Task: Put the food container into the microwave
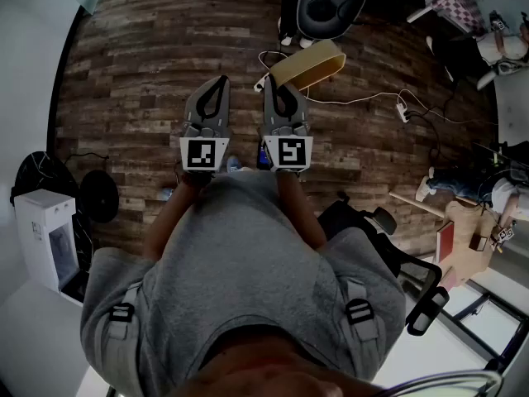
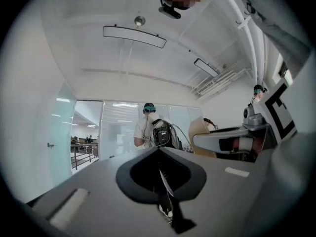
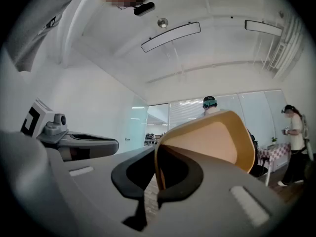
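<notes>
Nearest to the camera is the person's grey shirt (image 1: 248, 246), and in front of it both grippers are held side by side over the wooden floor (image 1: 140, 73). The left gripper (image 1: 221, 83) has its jaws pressed together with nothing between them; its own view shows the tips meeting. The right gripper (image 1: 270, 83) is closed on the food container (image 1: 310, 64) - it pinches one thin wall of this tan, open-looking tub, which sticks out forward and to the right, tilted, above the floor and not over any desk. No desk edge or corner is clearly seen; only a white surface (image 1: 33, 329) at the lower left carries a white box (image 1: 37, 226), and I cannot tell if this is the microwave. Farther away, cables (image 1: 364, 99) lie on the floor, and another person (image 2: 148, 127) stands by the glass wall. In my judgement the main risk is the grip: one wall only is held, so the container may swing or slip from the jaws when the person turns, and anything inside could spill. The cables may also catch a foot during walking.
</notes>
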A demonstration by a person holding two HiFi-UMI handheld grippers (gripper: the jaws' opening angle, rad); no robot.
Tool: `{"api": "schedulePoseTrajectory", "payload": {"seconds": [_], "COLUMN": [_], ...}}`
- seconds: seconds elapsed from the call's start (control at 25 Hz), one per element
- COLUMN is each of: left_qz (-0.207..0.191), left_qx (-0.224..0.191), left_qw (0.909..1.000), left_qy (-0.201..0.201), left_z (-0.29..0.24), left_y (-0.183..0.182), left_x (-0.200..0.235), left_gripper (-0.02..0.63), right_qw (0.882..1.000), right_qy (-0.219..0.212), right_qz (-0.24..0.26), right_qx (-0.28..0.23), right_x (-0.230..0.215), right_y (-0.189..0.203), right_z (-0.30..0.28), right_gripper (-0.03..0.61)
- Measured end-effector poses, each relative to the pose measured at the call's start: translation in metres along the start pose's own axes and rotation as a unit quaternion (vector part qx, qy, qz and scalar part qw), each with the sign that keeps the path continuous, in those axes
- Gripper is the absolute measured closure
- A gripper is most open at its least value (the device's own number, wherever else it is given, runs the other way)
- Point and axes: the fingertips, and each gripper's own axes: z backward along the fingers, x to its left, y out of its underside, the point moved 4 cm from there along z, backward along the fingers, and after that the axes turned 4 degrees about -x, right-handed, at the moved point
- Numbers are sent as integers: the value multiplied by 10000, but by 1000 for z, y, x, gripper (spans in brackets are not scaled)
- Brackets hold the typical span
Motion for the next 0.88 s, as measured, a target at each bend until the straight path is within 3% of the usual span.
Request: {"api": "schedulePoseTrajectory", "payload": {"seconds": [0.16, 0.36, 0.88], "left_qz": [127, 35, 197], "left_qx": [109, 112, 135], "left_qw": [9997, 9997, 9949], "left_qy": [-149, -209, -984], "left_z": [9, 7, 34], "left_y": [4, 0, 11], "left_x": [11, 25, 81], "left_gripper": [615, 615, 615], "right_qw": [9989, 9980, 9908], "right_qy": [-265, -462, -1248], "right_qz": [-349, -377, -358], "right_qx": [139, 216, 374], "right_x": [14, 21, 79], "right_y": [10, 11, 16], "right_z": [-3, -16, -61], "right_gripper": [551, 551, 551]}}
